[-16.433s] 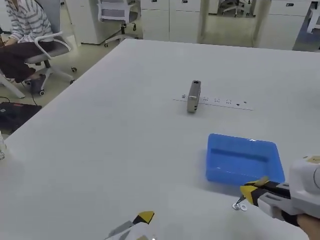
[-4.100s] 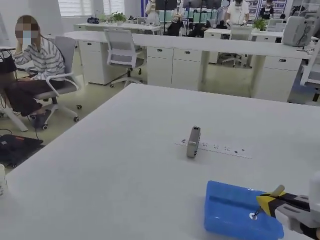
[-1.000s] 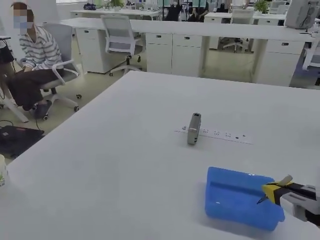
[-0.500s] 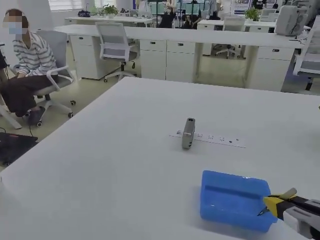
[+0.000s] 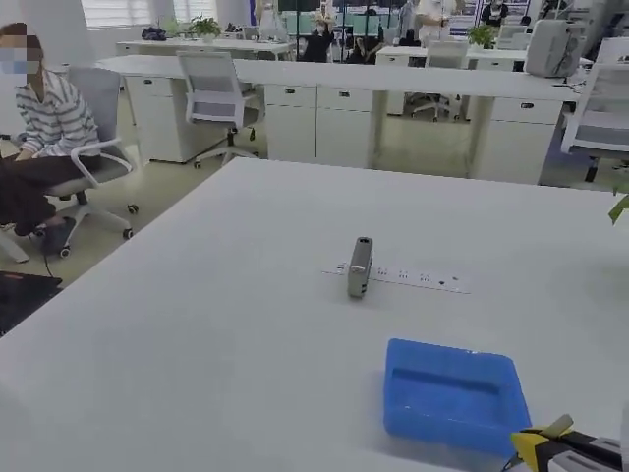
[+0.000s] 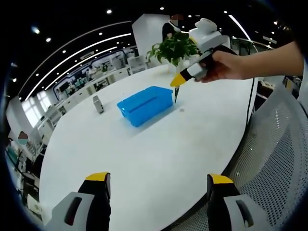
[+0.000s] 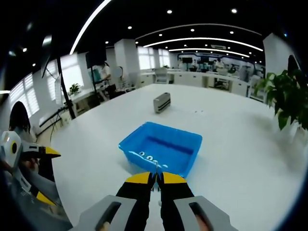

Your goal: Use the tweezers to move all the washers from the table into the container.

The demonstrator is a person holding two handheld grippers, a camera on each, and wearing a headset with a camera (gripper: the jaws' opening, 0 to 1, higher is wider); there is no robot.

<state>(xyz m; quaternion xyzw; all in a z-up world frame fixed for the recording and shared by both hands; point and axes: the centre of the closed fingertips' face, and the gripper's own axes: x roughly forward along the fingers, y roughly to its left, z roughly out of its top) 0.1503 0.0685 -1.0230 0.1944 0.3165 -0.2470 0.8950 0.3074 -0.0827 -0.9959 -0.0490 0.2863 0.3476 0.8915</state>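
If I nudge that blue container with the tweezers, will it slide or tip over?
Probably slides rather than tips: the blue container looks low and wide, sitting flat on the smooth white table. Likely light, as it seems thin plastic holding just a few washers. The slim tweezers may flex before it shifts.

Premises: open-plan office. A large white bench (image 5: 177,324) occupies the near ground, with a socket strip (image 5: 418,278) let into its top. Beyond it stand long rows of white desks (image 5: 324,74) with cabinets beneath, and swivel chairs (image 5: 211,84) on castors. A person (image 5: 44,108) sits at far left. A leafy plant (image 7: 286,96) stands at the bench's right side. Strip lights (image 7: 202,38) and downlights run overhead.
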